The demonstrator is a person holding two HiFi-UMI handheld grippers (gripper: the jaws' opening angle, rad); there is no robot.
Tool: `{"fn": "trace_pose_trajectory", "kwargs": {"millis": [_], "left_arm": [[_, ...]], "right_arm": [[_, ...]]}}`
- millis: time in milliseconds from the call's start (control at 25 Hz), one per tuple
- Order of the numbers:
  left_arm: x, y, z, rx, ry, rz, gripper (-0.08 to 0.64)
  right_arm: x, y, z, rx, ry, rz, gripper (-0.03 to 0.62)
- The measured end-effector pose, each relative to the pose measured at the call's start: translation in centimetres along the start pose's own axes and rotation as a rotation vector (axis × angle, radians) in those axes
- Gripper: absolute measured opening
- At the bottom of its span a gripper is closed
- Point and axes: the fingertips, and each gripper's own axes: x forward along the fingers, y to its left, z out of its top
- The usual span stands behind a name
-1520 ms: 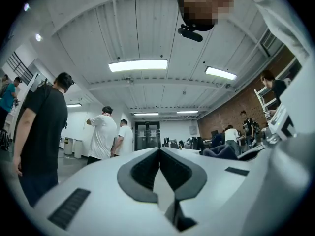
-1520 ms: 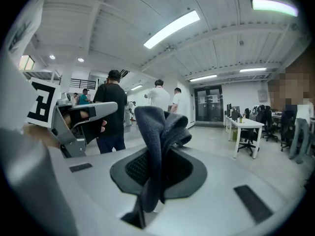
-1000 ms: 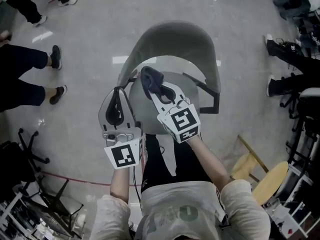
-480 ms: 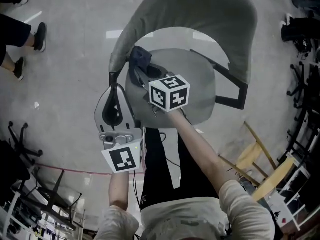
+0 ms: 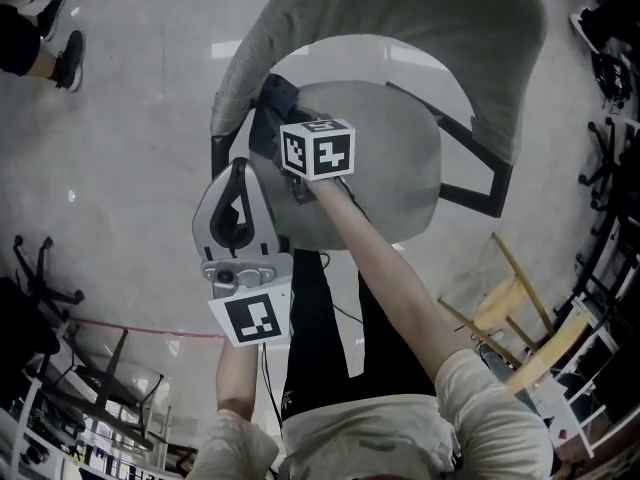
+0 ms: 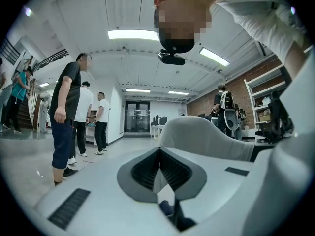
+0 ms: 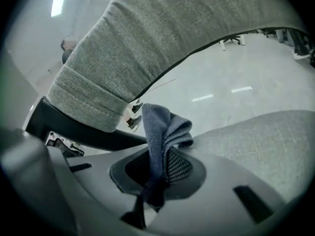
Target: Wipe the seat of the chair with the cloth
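Note:
The grey fabric chair seat [image 5: 390, 158] lies below me, its curved backrest [image 5: 400, 8] at the far side. My right gripper [image 5: 283, 131], under its marker cube, reaches to the seat's left rear corner and is shut on a dark blue cloth [image 5: 276, 96]. In the right gripper view the cloth [image 7: 162, 132] stands bunched up out of the jaws of the right gripper [image 7: 156, 159], just over the seat [image 7: 261, 136] and below the backrest [image 7: 162, 43]. My left gripper [image 5: 238, 173] hangs at the seat's left front edge, shut and empty; in its own view the left gripper [image 6: 158, 150] shows nothing between its jaws.
A black arm frame [image 5: 475, 183] juts from the chair's right side. A wooden folding chair [image 5: 525, 318] stands at the right, black chair bases [image 5: 40, 278] at the left. Several people [image 6: 69, 117] stand nearby. A red line [image 5: 130, 328] crosses the floor.
My right gripper has carried the cloth from the middle rear of the seat to its left rear corner. The left gripper has stayed beside the seat, shut.

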Motion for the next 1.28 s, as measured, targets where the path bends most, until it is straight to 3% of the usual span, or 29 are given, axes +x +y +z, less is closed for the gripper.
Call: {"fn": "trace_pose_trajectory", "kwargs": {"millis": [280,640,840,1120,1280], "left_arm": [[0.3,1.2,0.7,-0.119,-0.016,0.079,0.015],[1.1,0.6,0.0,-0.116,0.012,0.099,0.015],[1.5,-0.4,-0.6,-0.134,0.027,0.123,0.015],[2.9,-2.9,-0.7,-0.123,0.037,0.089,0.015],[3.5,-4.4,-0.3,-0.118,0.035,0.066,0.015]], "right_arm": [[-0.7,-1.6,0.0,-0.076,0.053,-0.034,0.049],[-3.1,-5.8,0.2,-0.062,0.067,-0.08,0.049],[-6.5,-10.4,0.2,-0.071,0.071,-0.153,0.049],[-10.9,-16.3,0.2,-0.025,0.05,-0.237,0.049],[-14.0,-19.7,0.2,-0.078,0.062,-0.329,0.049]]}}
